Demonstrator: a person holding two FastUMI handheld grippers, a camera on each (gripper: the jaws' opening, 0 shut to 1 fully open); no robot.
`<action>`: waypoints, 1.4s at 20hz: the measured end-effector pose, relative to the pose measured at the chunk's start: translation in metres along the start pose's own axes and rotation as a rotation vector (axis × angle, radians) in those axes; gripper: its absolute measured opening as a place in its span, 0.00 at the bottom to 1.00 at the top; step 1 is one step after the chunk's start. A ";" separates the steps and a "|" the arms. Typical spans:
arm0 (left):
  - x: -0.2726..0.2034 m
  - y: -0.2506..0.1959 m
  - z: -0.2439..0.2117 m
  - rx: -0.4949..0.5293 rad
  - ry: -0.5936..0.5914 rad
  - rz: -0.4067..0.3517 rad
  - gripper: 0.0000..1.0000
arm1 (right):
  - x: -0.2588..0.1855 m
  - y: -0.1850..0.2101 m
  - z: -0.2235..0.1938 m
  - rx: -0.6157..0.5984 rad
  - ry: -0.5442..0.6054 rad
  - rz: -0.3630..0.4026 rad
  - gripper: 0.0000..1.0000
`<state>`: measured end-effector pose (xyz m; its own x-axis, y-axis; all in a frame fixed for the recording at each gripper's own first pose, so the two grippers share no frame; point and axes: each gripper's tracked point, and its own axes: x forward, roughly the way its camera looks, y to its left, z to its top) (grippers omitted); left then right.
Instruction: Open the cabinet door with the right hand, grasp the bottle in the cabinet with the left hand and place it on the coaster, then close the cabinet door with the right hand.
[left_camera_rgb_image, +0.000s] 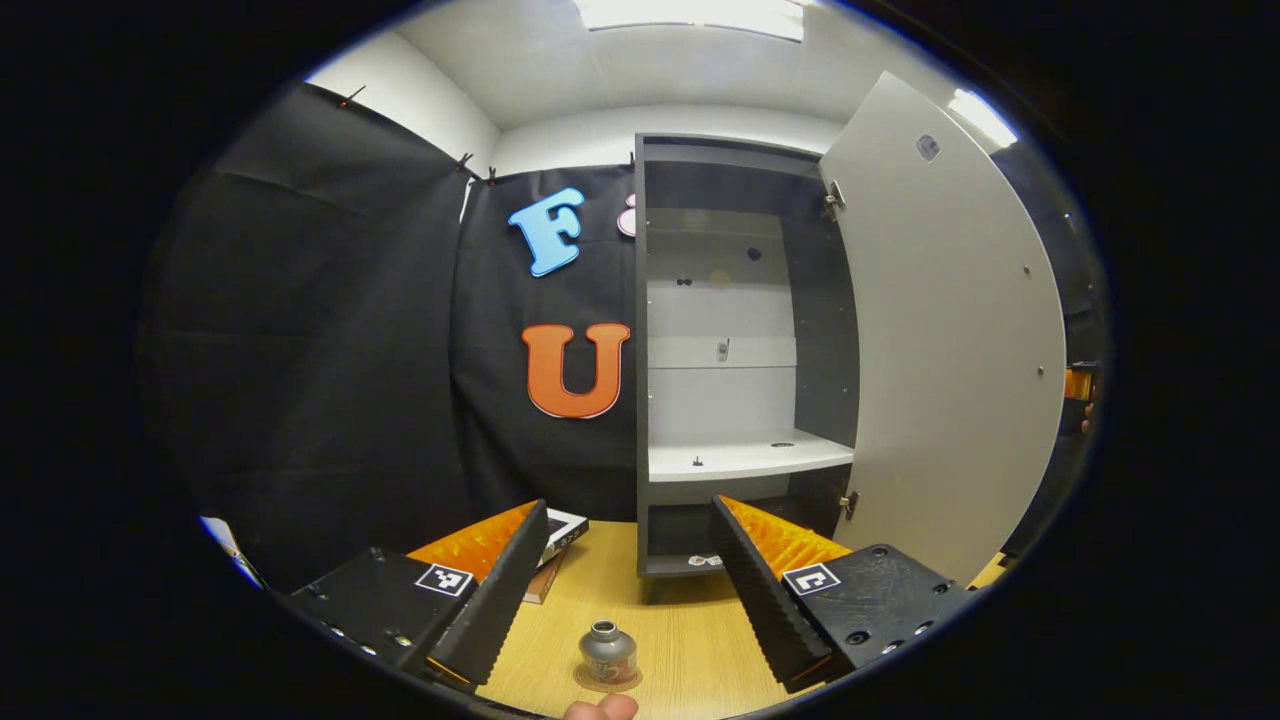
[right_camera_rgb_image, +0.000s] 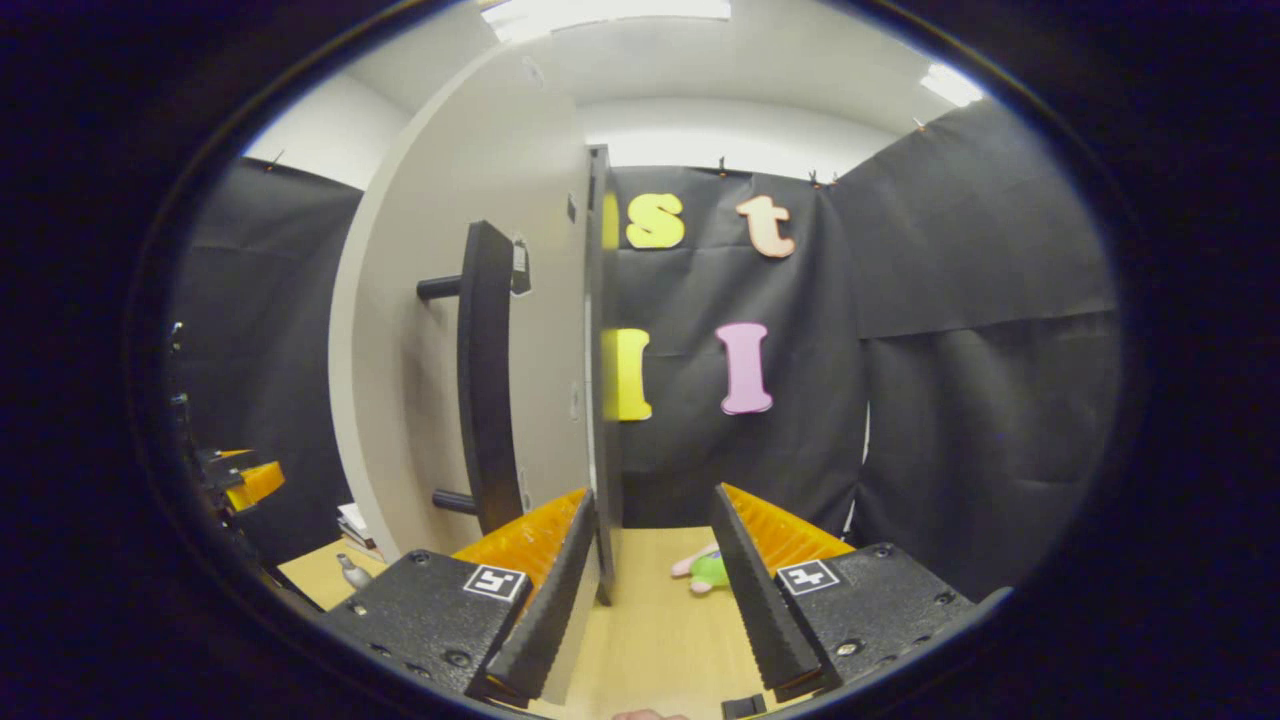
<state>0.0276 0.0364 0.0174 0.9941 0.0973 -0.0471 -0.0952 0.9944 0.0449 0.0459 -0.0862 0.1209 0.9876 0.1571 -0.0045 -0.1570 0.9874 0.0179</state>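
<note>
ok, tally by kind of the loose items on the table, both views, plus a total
Bottle: 1, the bottle standing on the coaster
Coaster: 1
Books: 1 stack, the books left of the cabinet
Soft toy: 1, the soft toy lying beyond the open door
Total: 4
</note>
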 end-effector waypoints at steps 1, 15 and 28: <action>0.000 0.002 -0.002 -0.006 0.002 0.002 0.96 | 0.001 0.010 0.000 -0.001 -0.004 0.026 0.77; -0.021 0.041 0.004 0.007 -0.021 0.061 0.96 | 0.056 0.189 -0.006 0.049 0.044 0.395 0.78; -0.045 0.074 -0.010 0.000 0.009 0.133 0.97 | 0.156 0.302 -0.038 0.037 0.049 0.399 0.80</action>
<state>-0.0251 0.1064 0.0131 0.9722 0.2288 -0.0495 -0.2262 0.9727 0.0518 0.1519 0.2373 0.0879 0.8475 0.5296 -0.0371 -0.5268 0.8476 0.0642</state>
